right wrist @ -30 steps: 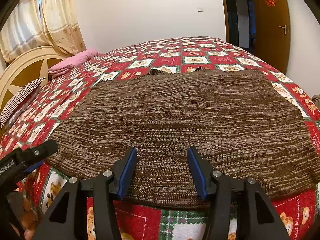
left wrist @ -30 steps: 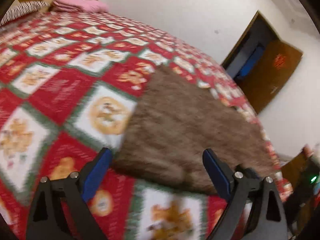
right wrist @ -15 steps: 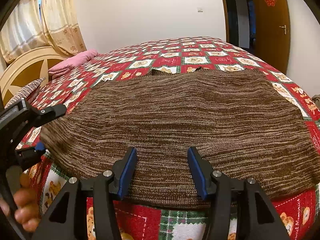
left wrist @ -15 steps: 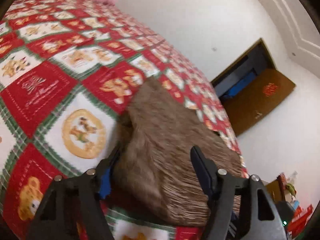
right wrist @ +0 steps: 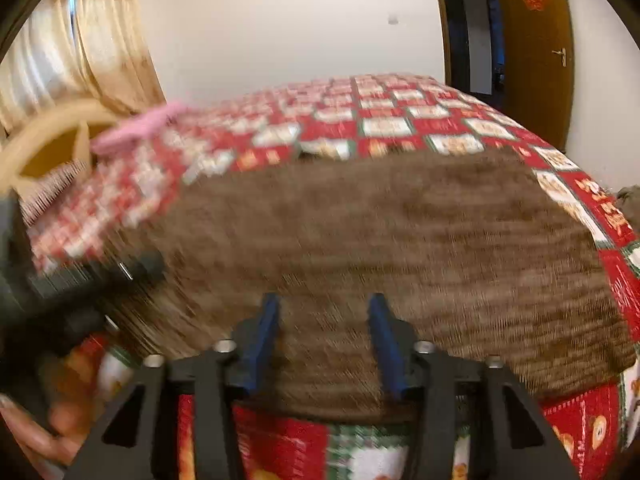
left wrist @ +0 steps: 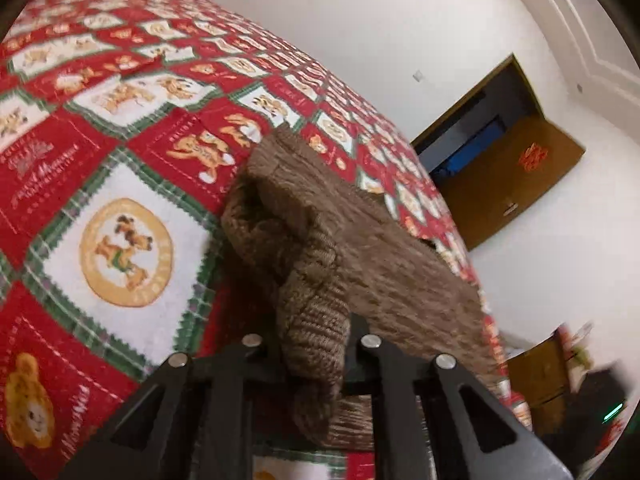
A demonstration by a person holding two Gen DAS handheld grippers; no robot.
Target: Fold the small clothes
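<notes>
Bedroom, patchwork quilt: brown knit garment; left gripper just clenched on bunched corner; right gripper closing astride hem, not yet pinching; lift both corners evenly

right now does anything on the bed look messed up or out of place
Only the brown knit garment: its near corner is bunched into a rumpled wad where the left gripper has just closed on it, while the rest lies flat on the red patchwork quilt. That comes from the grab, not damage. Nothing else stands out.
</notes>
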